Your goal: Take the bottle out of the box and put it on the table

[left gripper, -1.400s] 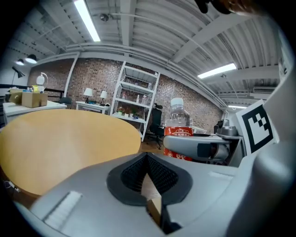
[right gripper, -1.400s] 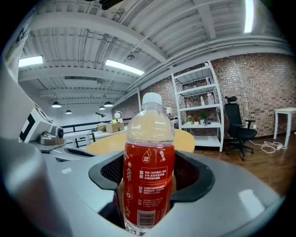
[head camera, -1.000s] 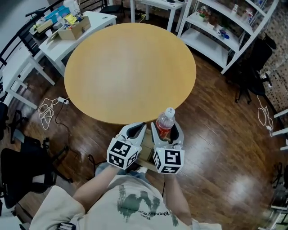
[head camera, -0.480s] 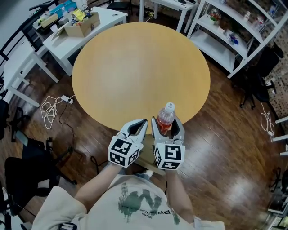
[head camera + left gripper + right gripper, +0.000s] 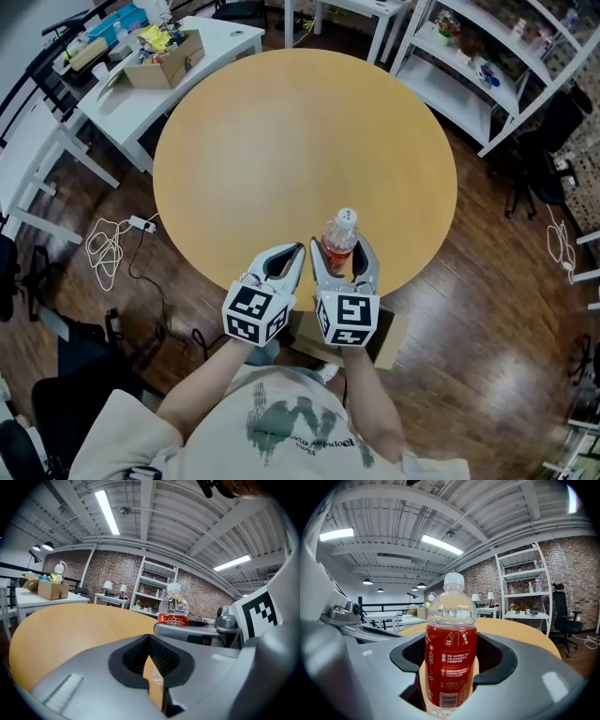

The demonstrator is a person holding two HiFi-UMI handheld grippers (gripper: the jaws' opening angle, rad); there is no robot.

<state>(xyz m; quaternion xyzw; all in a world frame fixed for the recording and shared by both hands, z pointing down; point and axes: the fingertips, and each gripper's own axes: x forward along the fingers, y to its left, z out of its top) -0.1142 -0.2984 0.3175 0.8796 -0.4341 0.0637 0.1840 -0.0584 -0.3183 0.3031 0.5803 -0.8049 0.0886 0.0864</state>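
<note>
A clear bottle (image 5: pixel 339 234) with red drink, a red label and a white cap stands upright between the jaws of my right gripper (image 5: pixel 343 257), which is shut on its lower body. It hangs over the near edge of the round wooden table (image 5: pixel 281 141). In the right gripper view the bottle (image 5: pixel 451 653) fills the centre between the black pads (image 5: pixel 497 656). My left gripper (image 5: pixel 294 253) is just left of it, shut and holding nothing. In the left gripper view the bottle (image 5: pixel 173 605) shows to the right. An open cardboard box (image 5: pixel 390 337) sits on the floor under my arms.
A white desk (image 5: pixel 112 94) carrying a cardboard box (image 5: pixel 169 58) of clutter stands at the back left. White shelving (image 5: pixel 497 66) is at the back right, with a black chair (image 5: pixel 539 173) beside it. Cables (image 5: pixel 108 246) lie on the wooden floor at left.
Both grippers have moved forward together, carrying the bottle from in front of the table to over its near edge. The box on the floor shows more behind the grippers.
</note>
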